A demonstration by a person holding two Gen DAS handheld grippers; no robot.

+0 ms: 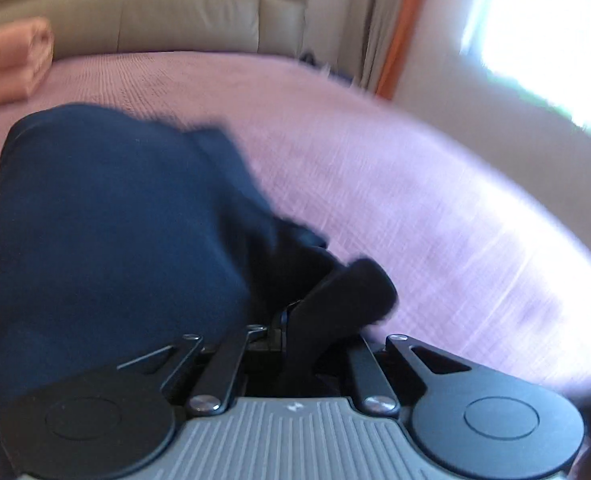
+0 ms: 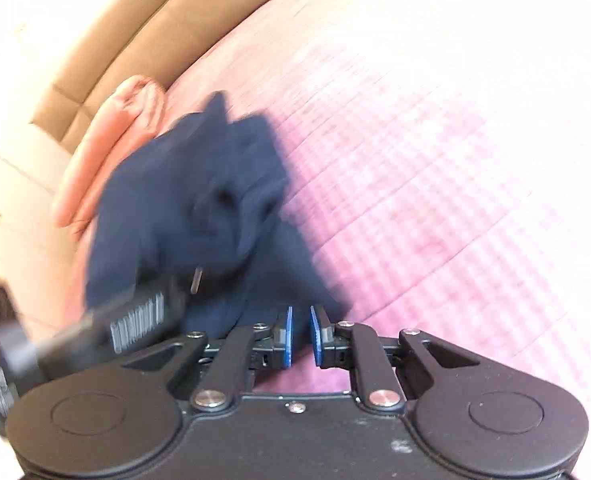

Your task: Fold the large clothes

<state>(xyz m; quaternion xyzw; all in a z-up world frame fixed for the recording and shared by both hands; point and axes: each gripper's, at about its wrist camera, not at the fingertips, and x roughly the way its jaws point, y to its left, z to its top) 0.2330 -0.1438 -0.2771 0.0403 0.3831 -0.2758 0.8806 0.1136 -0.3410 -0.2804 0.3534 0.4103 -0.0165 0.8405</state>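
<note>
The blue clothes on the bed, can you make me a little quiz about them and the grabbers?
1. True or false: the left gripper has blue cloth pinched between its fingers.
2. What lies beside the blue cloth near the headboard? A) a pink folded blanket B) a green pillow C) a book
3. Fill in: the right gripper holds ____.

Key: 1 true; 2 A; 3 nothing, its blue pads stand slightly apart with only the purple bedspread showing between them.
</note>
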